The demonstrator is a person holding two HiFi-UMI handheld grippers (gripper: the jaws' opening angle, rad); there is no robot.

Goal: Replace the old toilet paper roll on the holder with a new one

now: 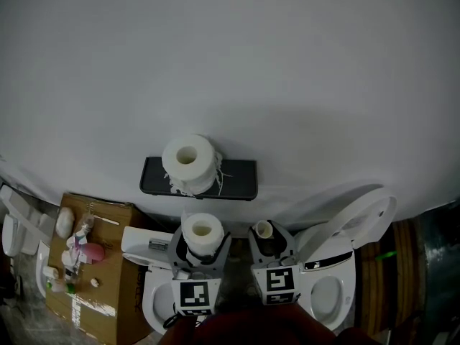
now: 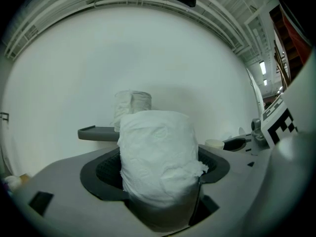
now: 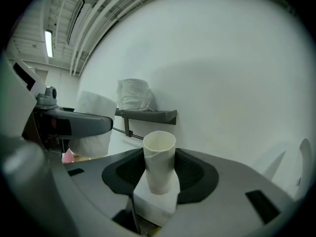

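- Nearest us, the left tongs are clamped on a full white toilet paper roll. It stands upright between the jaws with its hollow core facing up.
- Just beside them to the right, the right tongs hold a bare cream cardboard tube, also upright. A scrap of white paper clings to its lower end, and the jaws stand fairly wide around it.
- Further off, at the left edge, a brown cardboard box carries a pink item and a pale oval object.
- On the white wall above the tongs, a dark grey holder shelf bears a second white paper roll with ragged loose ends. A thin rod runs beneath the shelf.
- At the right, a white toilet stands with its lid raised.
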